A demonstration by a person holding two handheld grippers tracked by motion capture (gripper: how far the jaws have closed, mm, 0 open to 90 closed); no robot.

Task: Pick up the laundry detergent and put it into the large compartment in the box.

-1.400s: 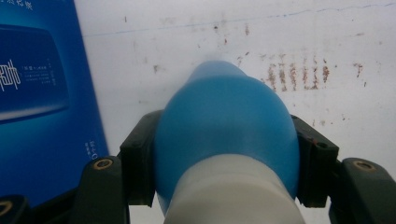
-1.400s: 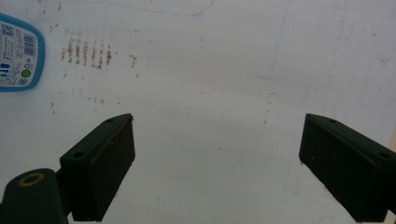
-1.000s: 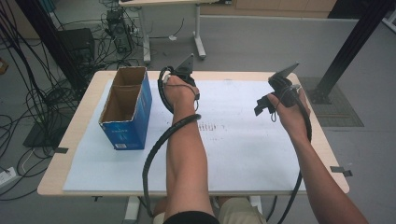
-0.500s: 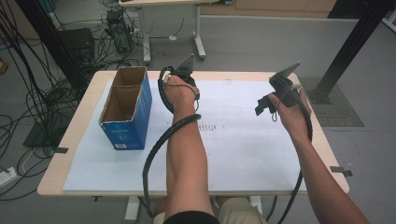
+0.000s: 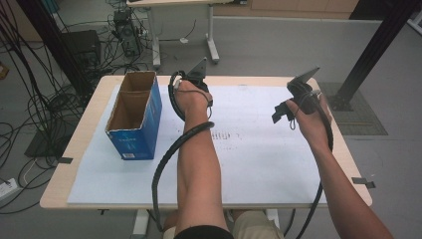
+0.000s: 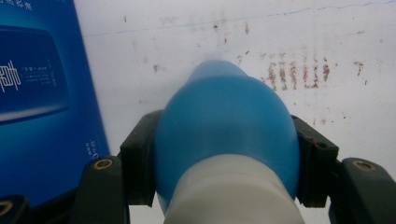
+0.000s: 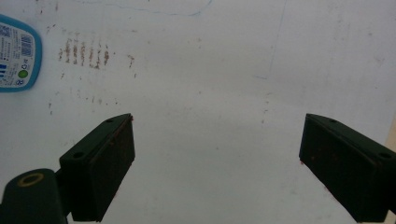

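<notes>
1. Two grippers over the worktop point(image 5: 89, 149) in the high view, each in one of the person's hands. White sheet point(image 5: 249, 164) covers most of the top.
2. High view: left gripper point(image 5: 191, 82) near the far edge, just right of the box point(image 5: 134, 144). Box is blue, open-topped, standing at the sheet's left side. Right gripper point(image 5: 286, 113) is well apart from it, held above the sheet's right part; its fingers stand open.
3. High view: black cable point(image 5: 169, 154) trails from the left gripper along the forearm.
4. Left gripper view: fingers point(image 6: 137, 163) clamp a blue bottle point(image 6: 226, 126) on both sides, narrow end pointing away. Pale collar of the bottle sits nearest the camera. Bottle is above the white sheet, box wall point(image 6: 42, 93) close by on the left. Brown marks point(image 6: 294, 72) on the sheet beyond the bottle.
5. Right gripper view: fingers point(image 7: 105, 163) spread wide, nothing between them, bare sheet underneath. Blue-rimmed label point(image 7: 16, 53) at the upper left edge, beside the same brown marks. Cannot tell what the label belongs to.
</notes>
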